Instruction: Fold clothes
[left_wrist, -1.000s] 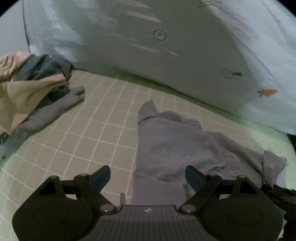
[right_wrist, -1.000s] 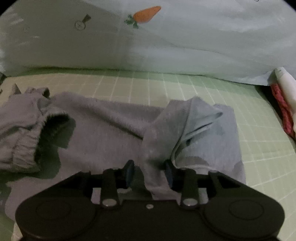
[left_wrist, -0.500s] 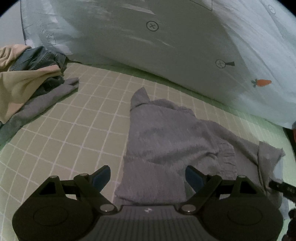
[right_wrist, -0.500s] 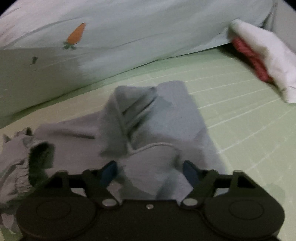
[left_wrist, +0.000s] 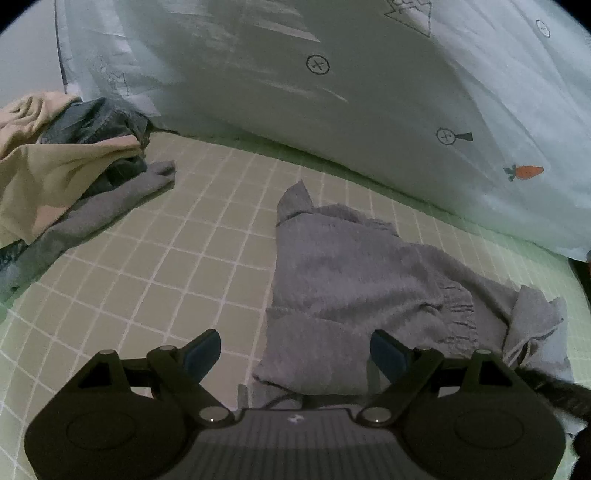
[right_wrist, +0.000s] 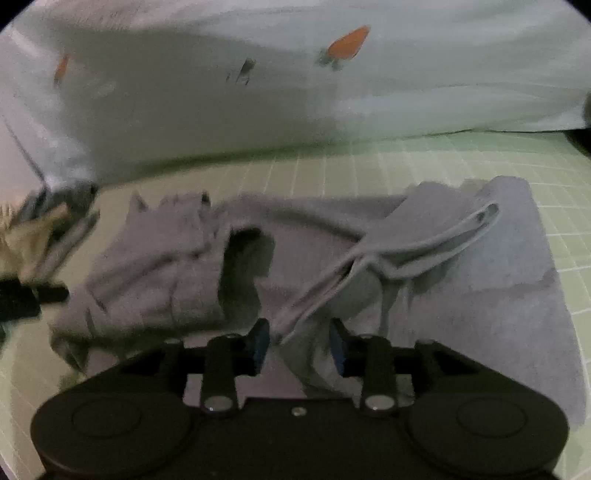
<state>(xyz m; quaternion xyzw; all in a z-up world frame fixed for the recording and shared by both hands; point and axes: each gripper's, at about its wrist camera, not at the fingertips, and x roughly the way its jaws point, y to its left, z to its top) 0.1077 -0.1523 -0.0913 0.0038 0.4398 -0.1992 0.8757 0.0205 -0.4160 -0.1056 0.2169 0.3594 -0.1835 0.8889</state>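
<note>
A grey garment (left_wrist: 351, 277) lies rumpled on the green grid mat (left_wrist: 166, 258), its elastic waistband bunched toward the right. My left gripper (left_wrist: 295, 354) hovers open over the garment's near left edge, nothing between its fingers. In the right wrist view the same garment (right_wrist: 461, 295) has a raised ridge of cloth with a hemmed edge running up to my right gripper (right_wrist: 299, 345). Its jaws are closing on that fold, and the blue pads (right_wrist: 338, 349) pinch the cloth.
A pile of other clothes (left_wrist: 55, 166), beige, denim and grey, sits at the left on the mat. A pale blue pillow (left_wrist: 332, 92) with carrot prints runs along the back, and shows as the same pillow (right_wrist: 258, 92) in the right wrist view.
The right gripper held a fold, opened wide over the cloth half a second ago, and now grips a fold again after swinging left. The left gripper stayed open and nearly still.
</note>
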